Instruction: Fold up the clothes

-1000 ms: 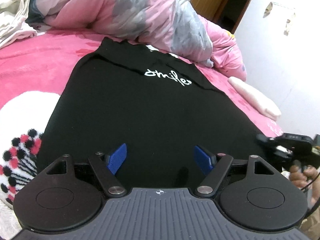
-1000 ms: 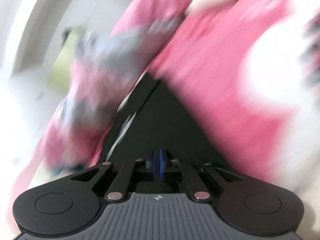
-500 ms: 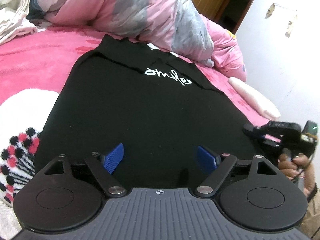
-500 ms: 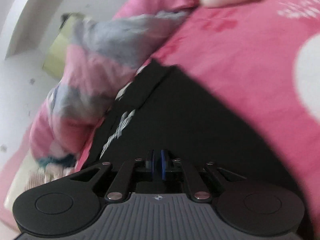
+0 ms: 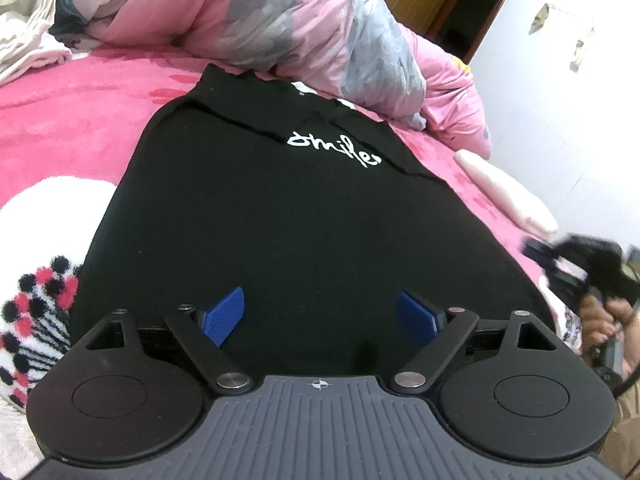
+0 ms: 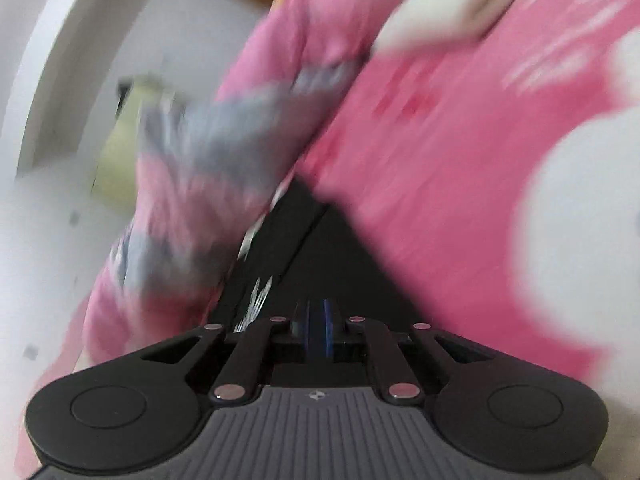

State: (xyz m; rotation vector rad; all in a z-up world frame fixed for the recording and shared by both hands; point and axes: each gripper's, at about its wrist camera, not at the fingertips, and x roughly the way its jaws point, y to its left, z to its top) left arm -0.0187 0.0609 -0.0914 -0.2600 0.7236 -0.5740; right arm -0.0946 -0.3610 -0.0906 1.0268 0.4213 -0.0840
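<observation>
A black T-shirt point(image 5: 280, 220) with white script lies flat on the pink bed, its collar end far from me. My left gripper point(image 5: 320, 312) hovers over the shirt's near hem. Its blue pads point(image 5: 224, 312) stand wide apart and are still opening, with only flat cloth below them. In the left wrist view my right gripper point(image 5: 538, 250) is a blurred black shape just off the shirt's right edge, carried by a hand point(image 5: 608, 320). The right wrist view is smeared by motion. There my right gripper point(image 6: 318, 320) has its pads almost together, beginning to part, and the shirt point(image 6: 320, 248) stretches ahead.
A pink and grey duvet point(image 5: 280, 20) is heaped behind the shirt's collar. A cream cloth point(image 5: 24, 40) lies at the far left. A pale pink pillow point(image 5: 504, 196) sits by the white wall on the right. The pink bedsheet point(image 5: 60, 120) has a white patch near the left.
My left gripper's pads have spread a little wider while it stayed put. In the left wrist view the right gripper has drifted along the shirt's right edge, and its own view is blurred again.
</observation>
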